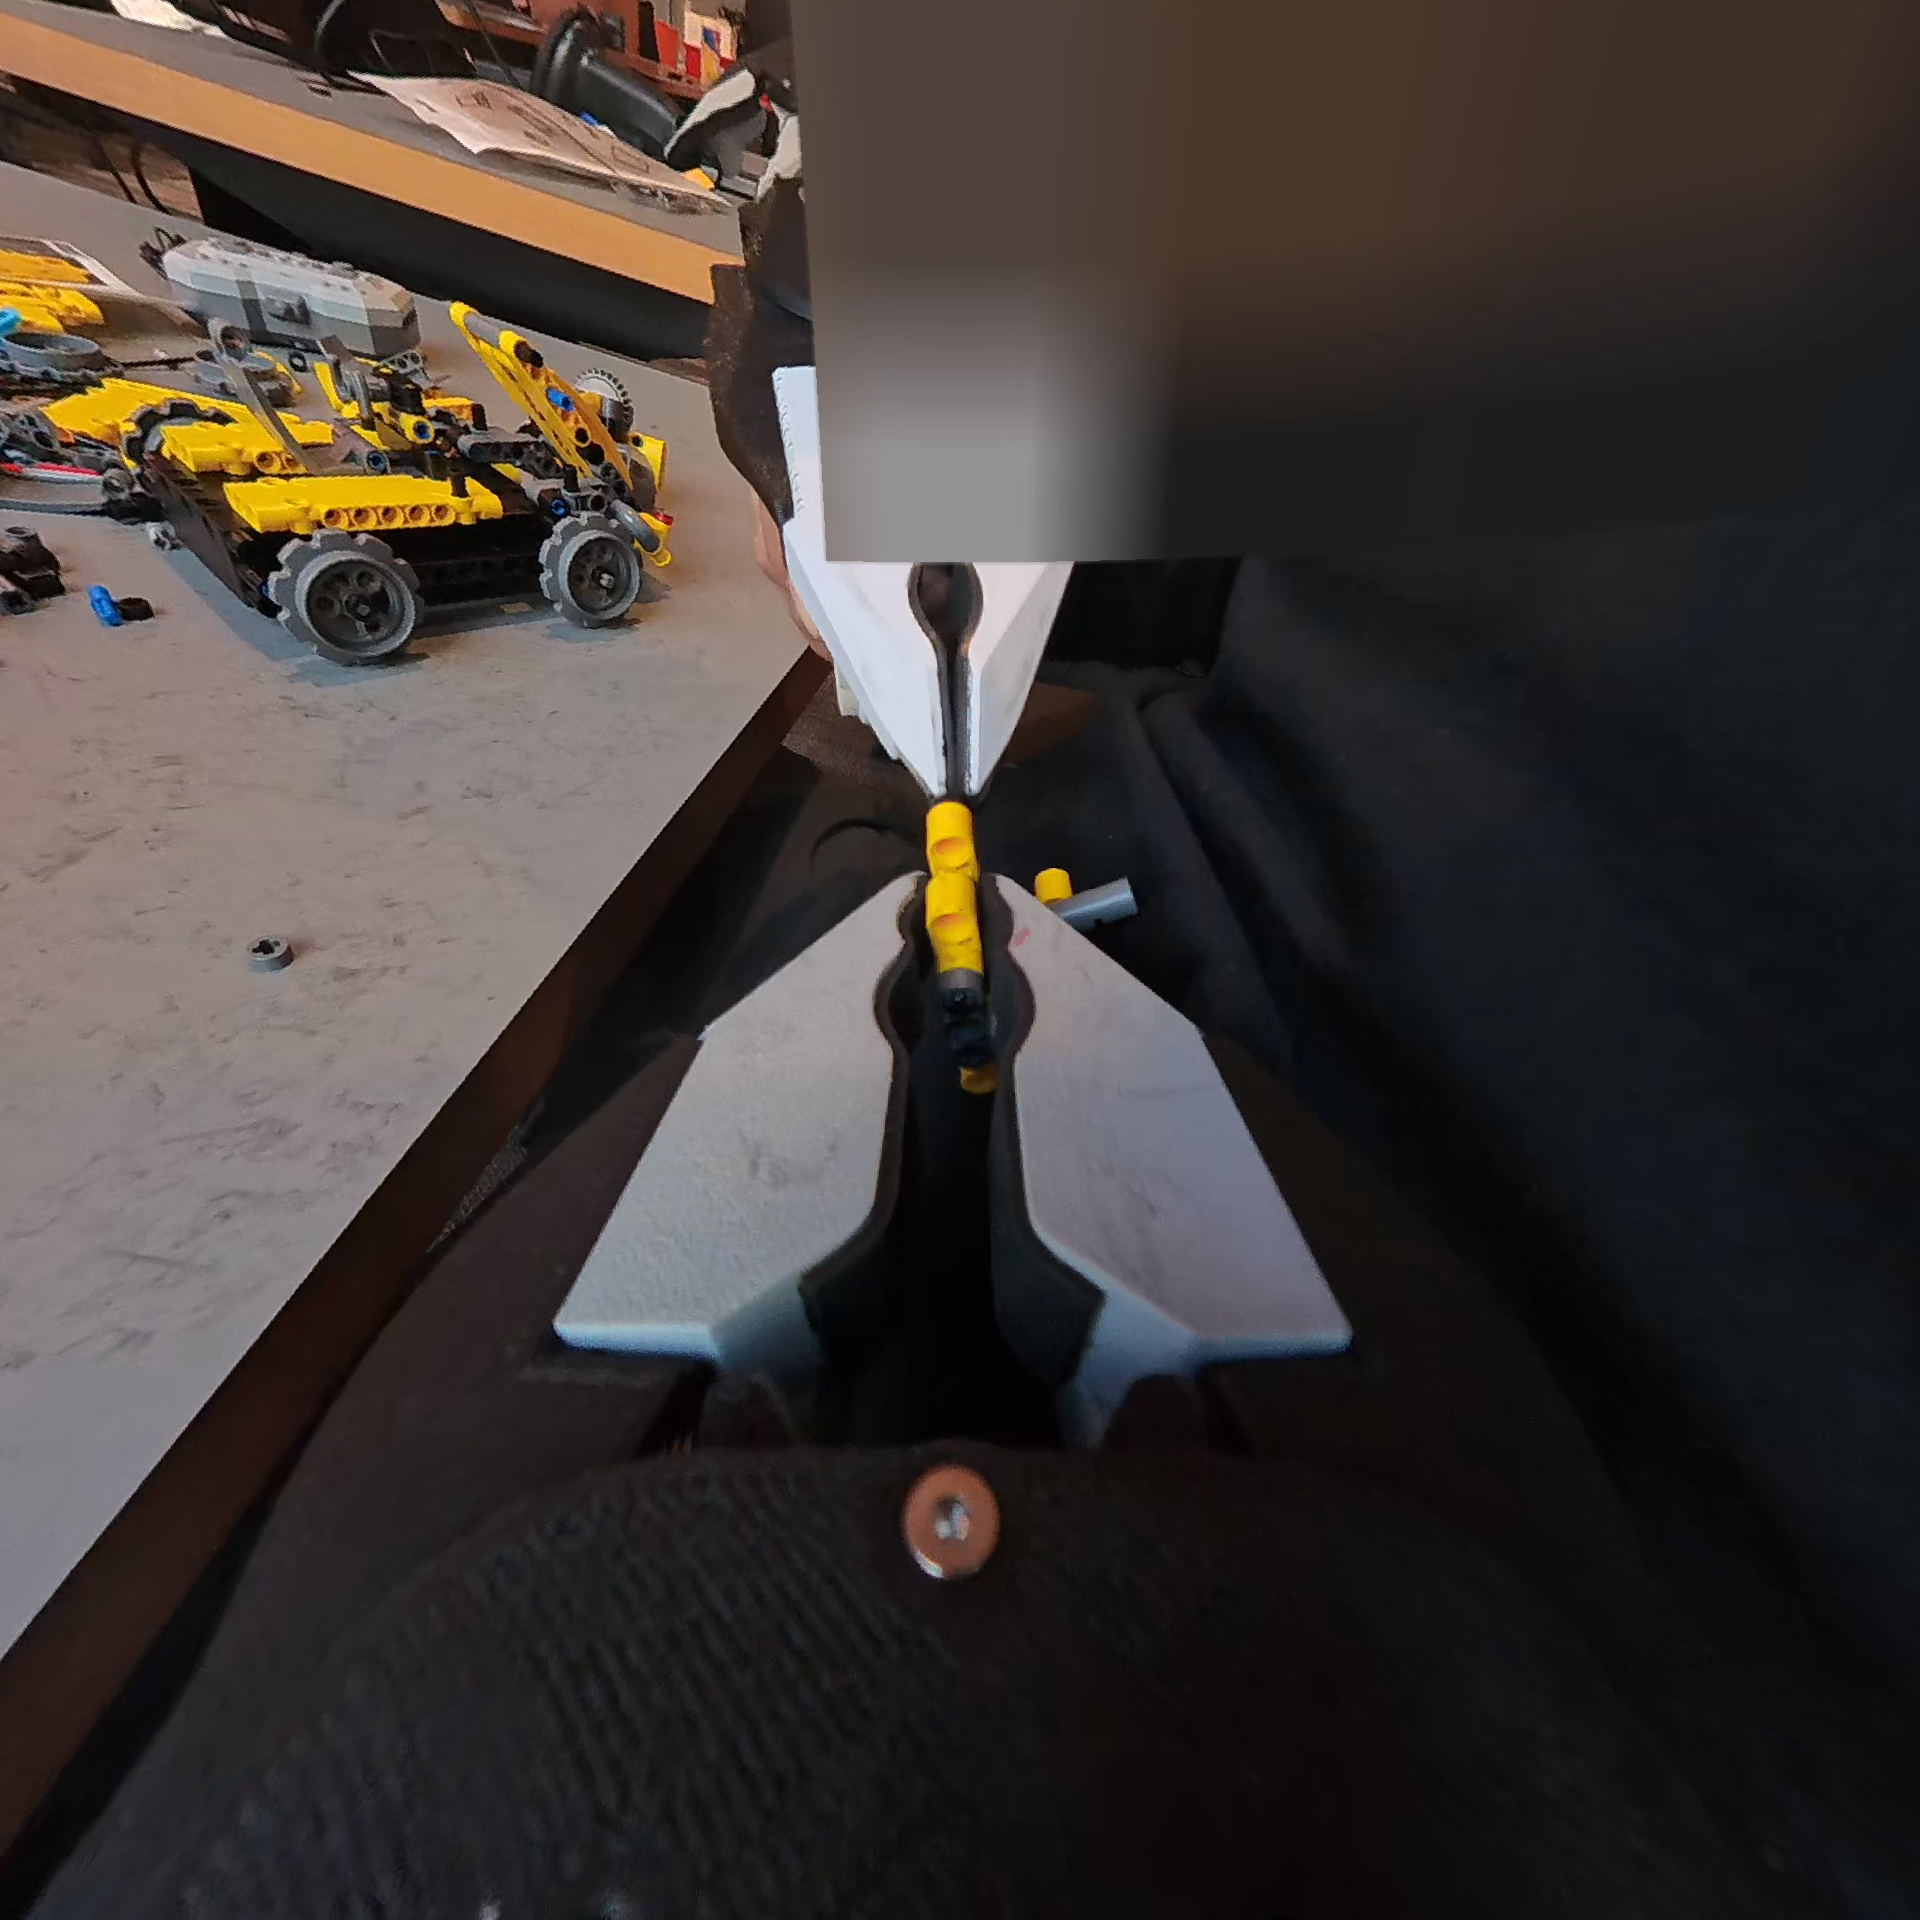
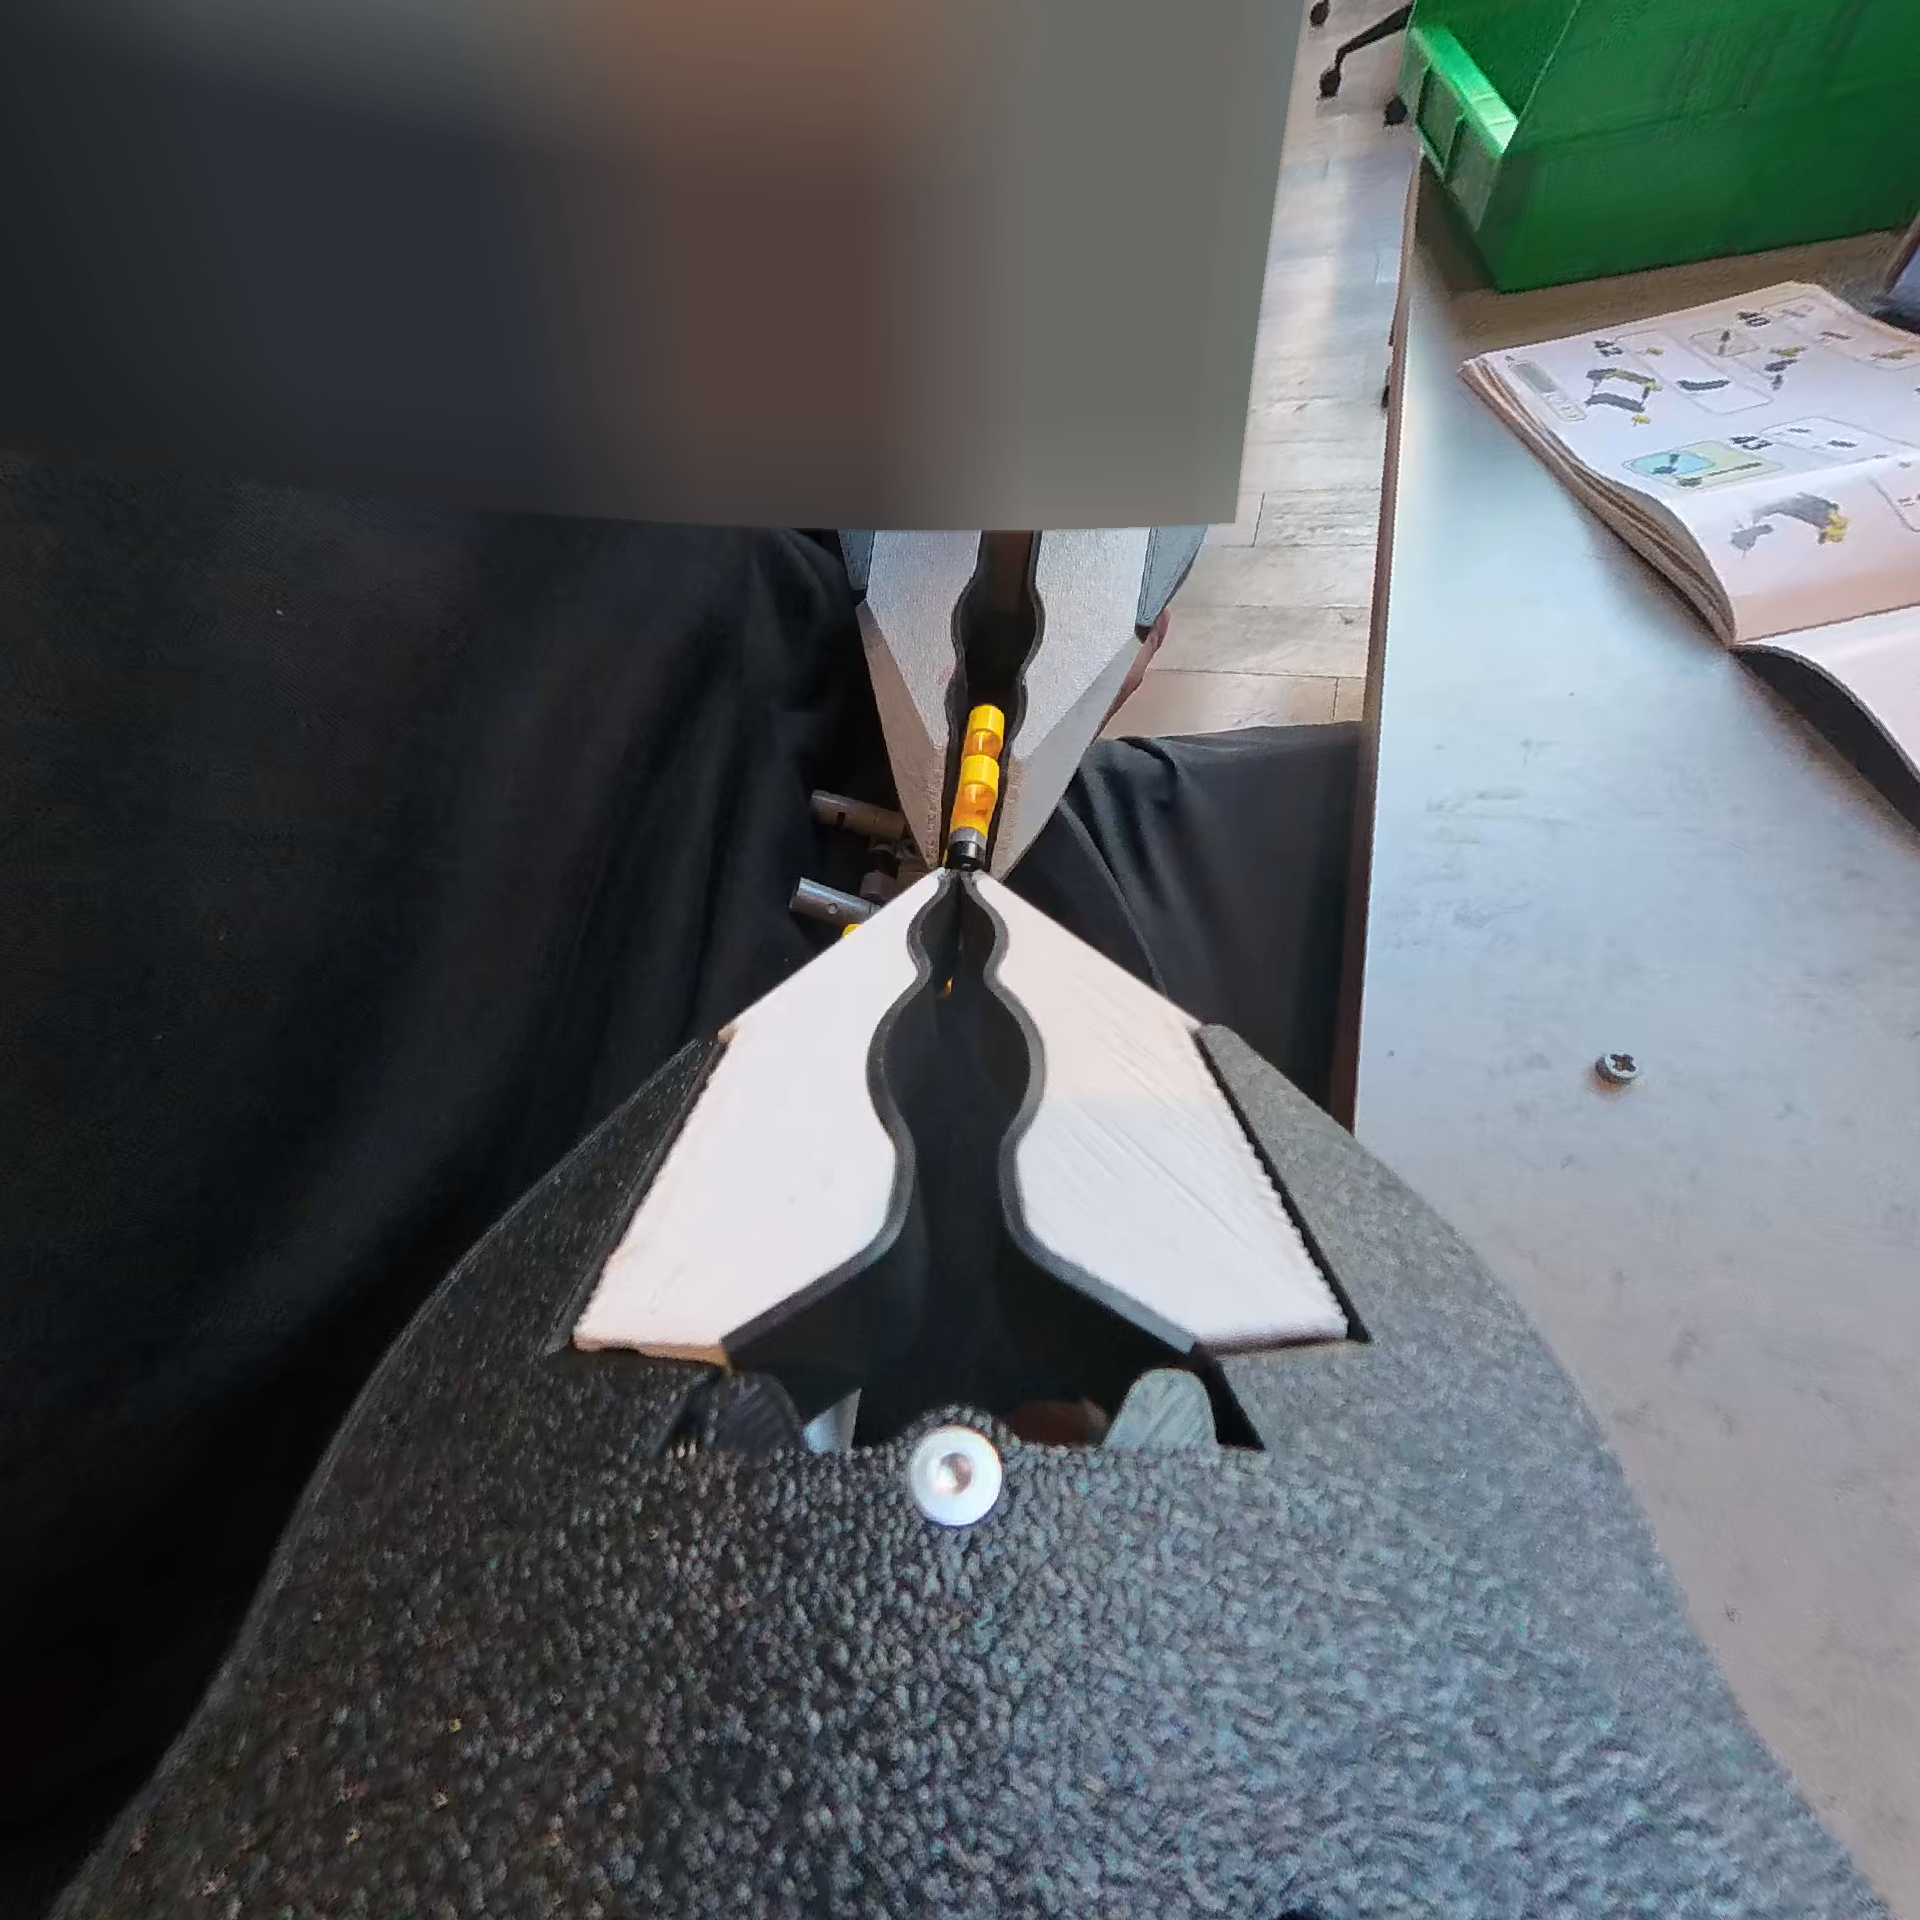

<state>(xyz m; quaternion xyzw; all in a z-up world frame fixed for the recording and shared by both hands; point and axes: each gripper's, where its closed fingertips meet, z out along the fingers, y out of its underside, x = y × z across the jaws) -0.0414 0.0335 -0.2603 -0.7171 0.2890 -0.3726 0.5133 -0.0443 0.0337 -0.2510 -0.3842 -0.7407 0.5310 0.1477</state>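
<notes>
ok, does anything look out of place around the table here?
A small grey round piece lies alone on the grey table, apart from the yellow vehicle model. A few loose pieces rest on dark fabric below the grippers, off the table.

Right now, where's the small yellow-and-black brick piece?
Off the grey table, over dark fabric: the small yellow-and-black brick piece is pinched between the left gripper and the right gripper, tip to tip.

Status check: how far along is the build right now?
Done: the yellow car stands on its wheels on the table and looks largely built. In hand: the left gripper clamps a small yellow piece; the right gripper, jaws shut, meets its end. Left: loose parts lie beside the car, and the booklet lies open.
</notes>
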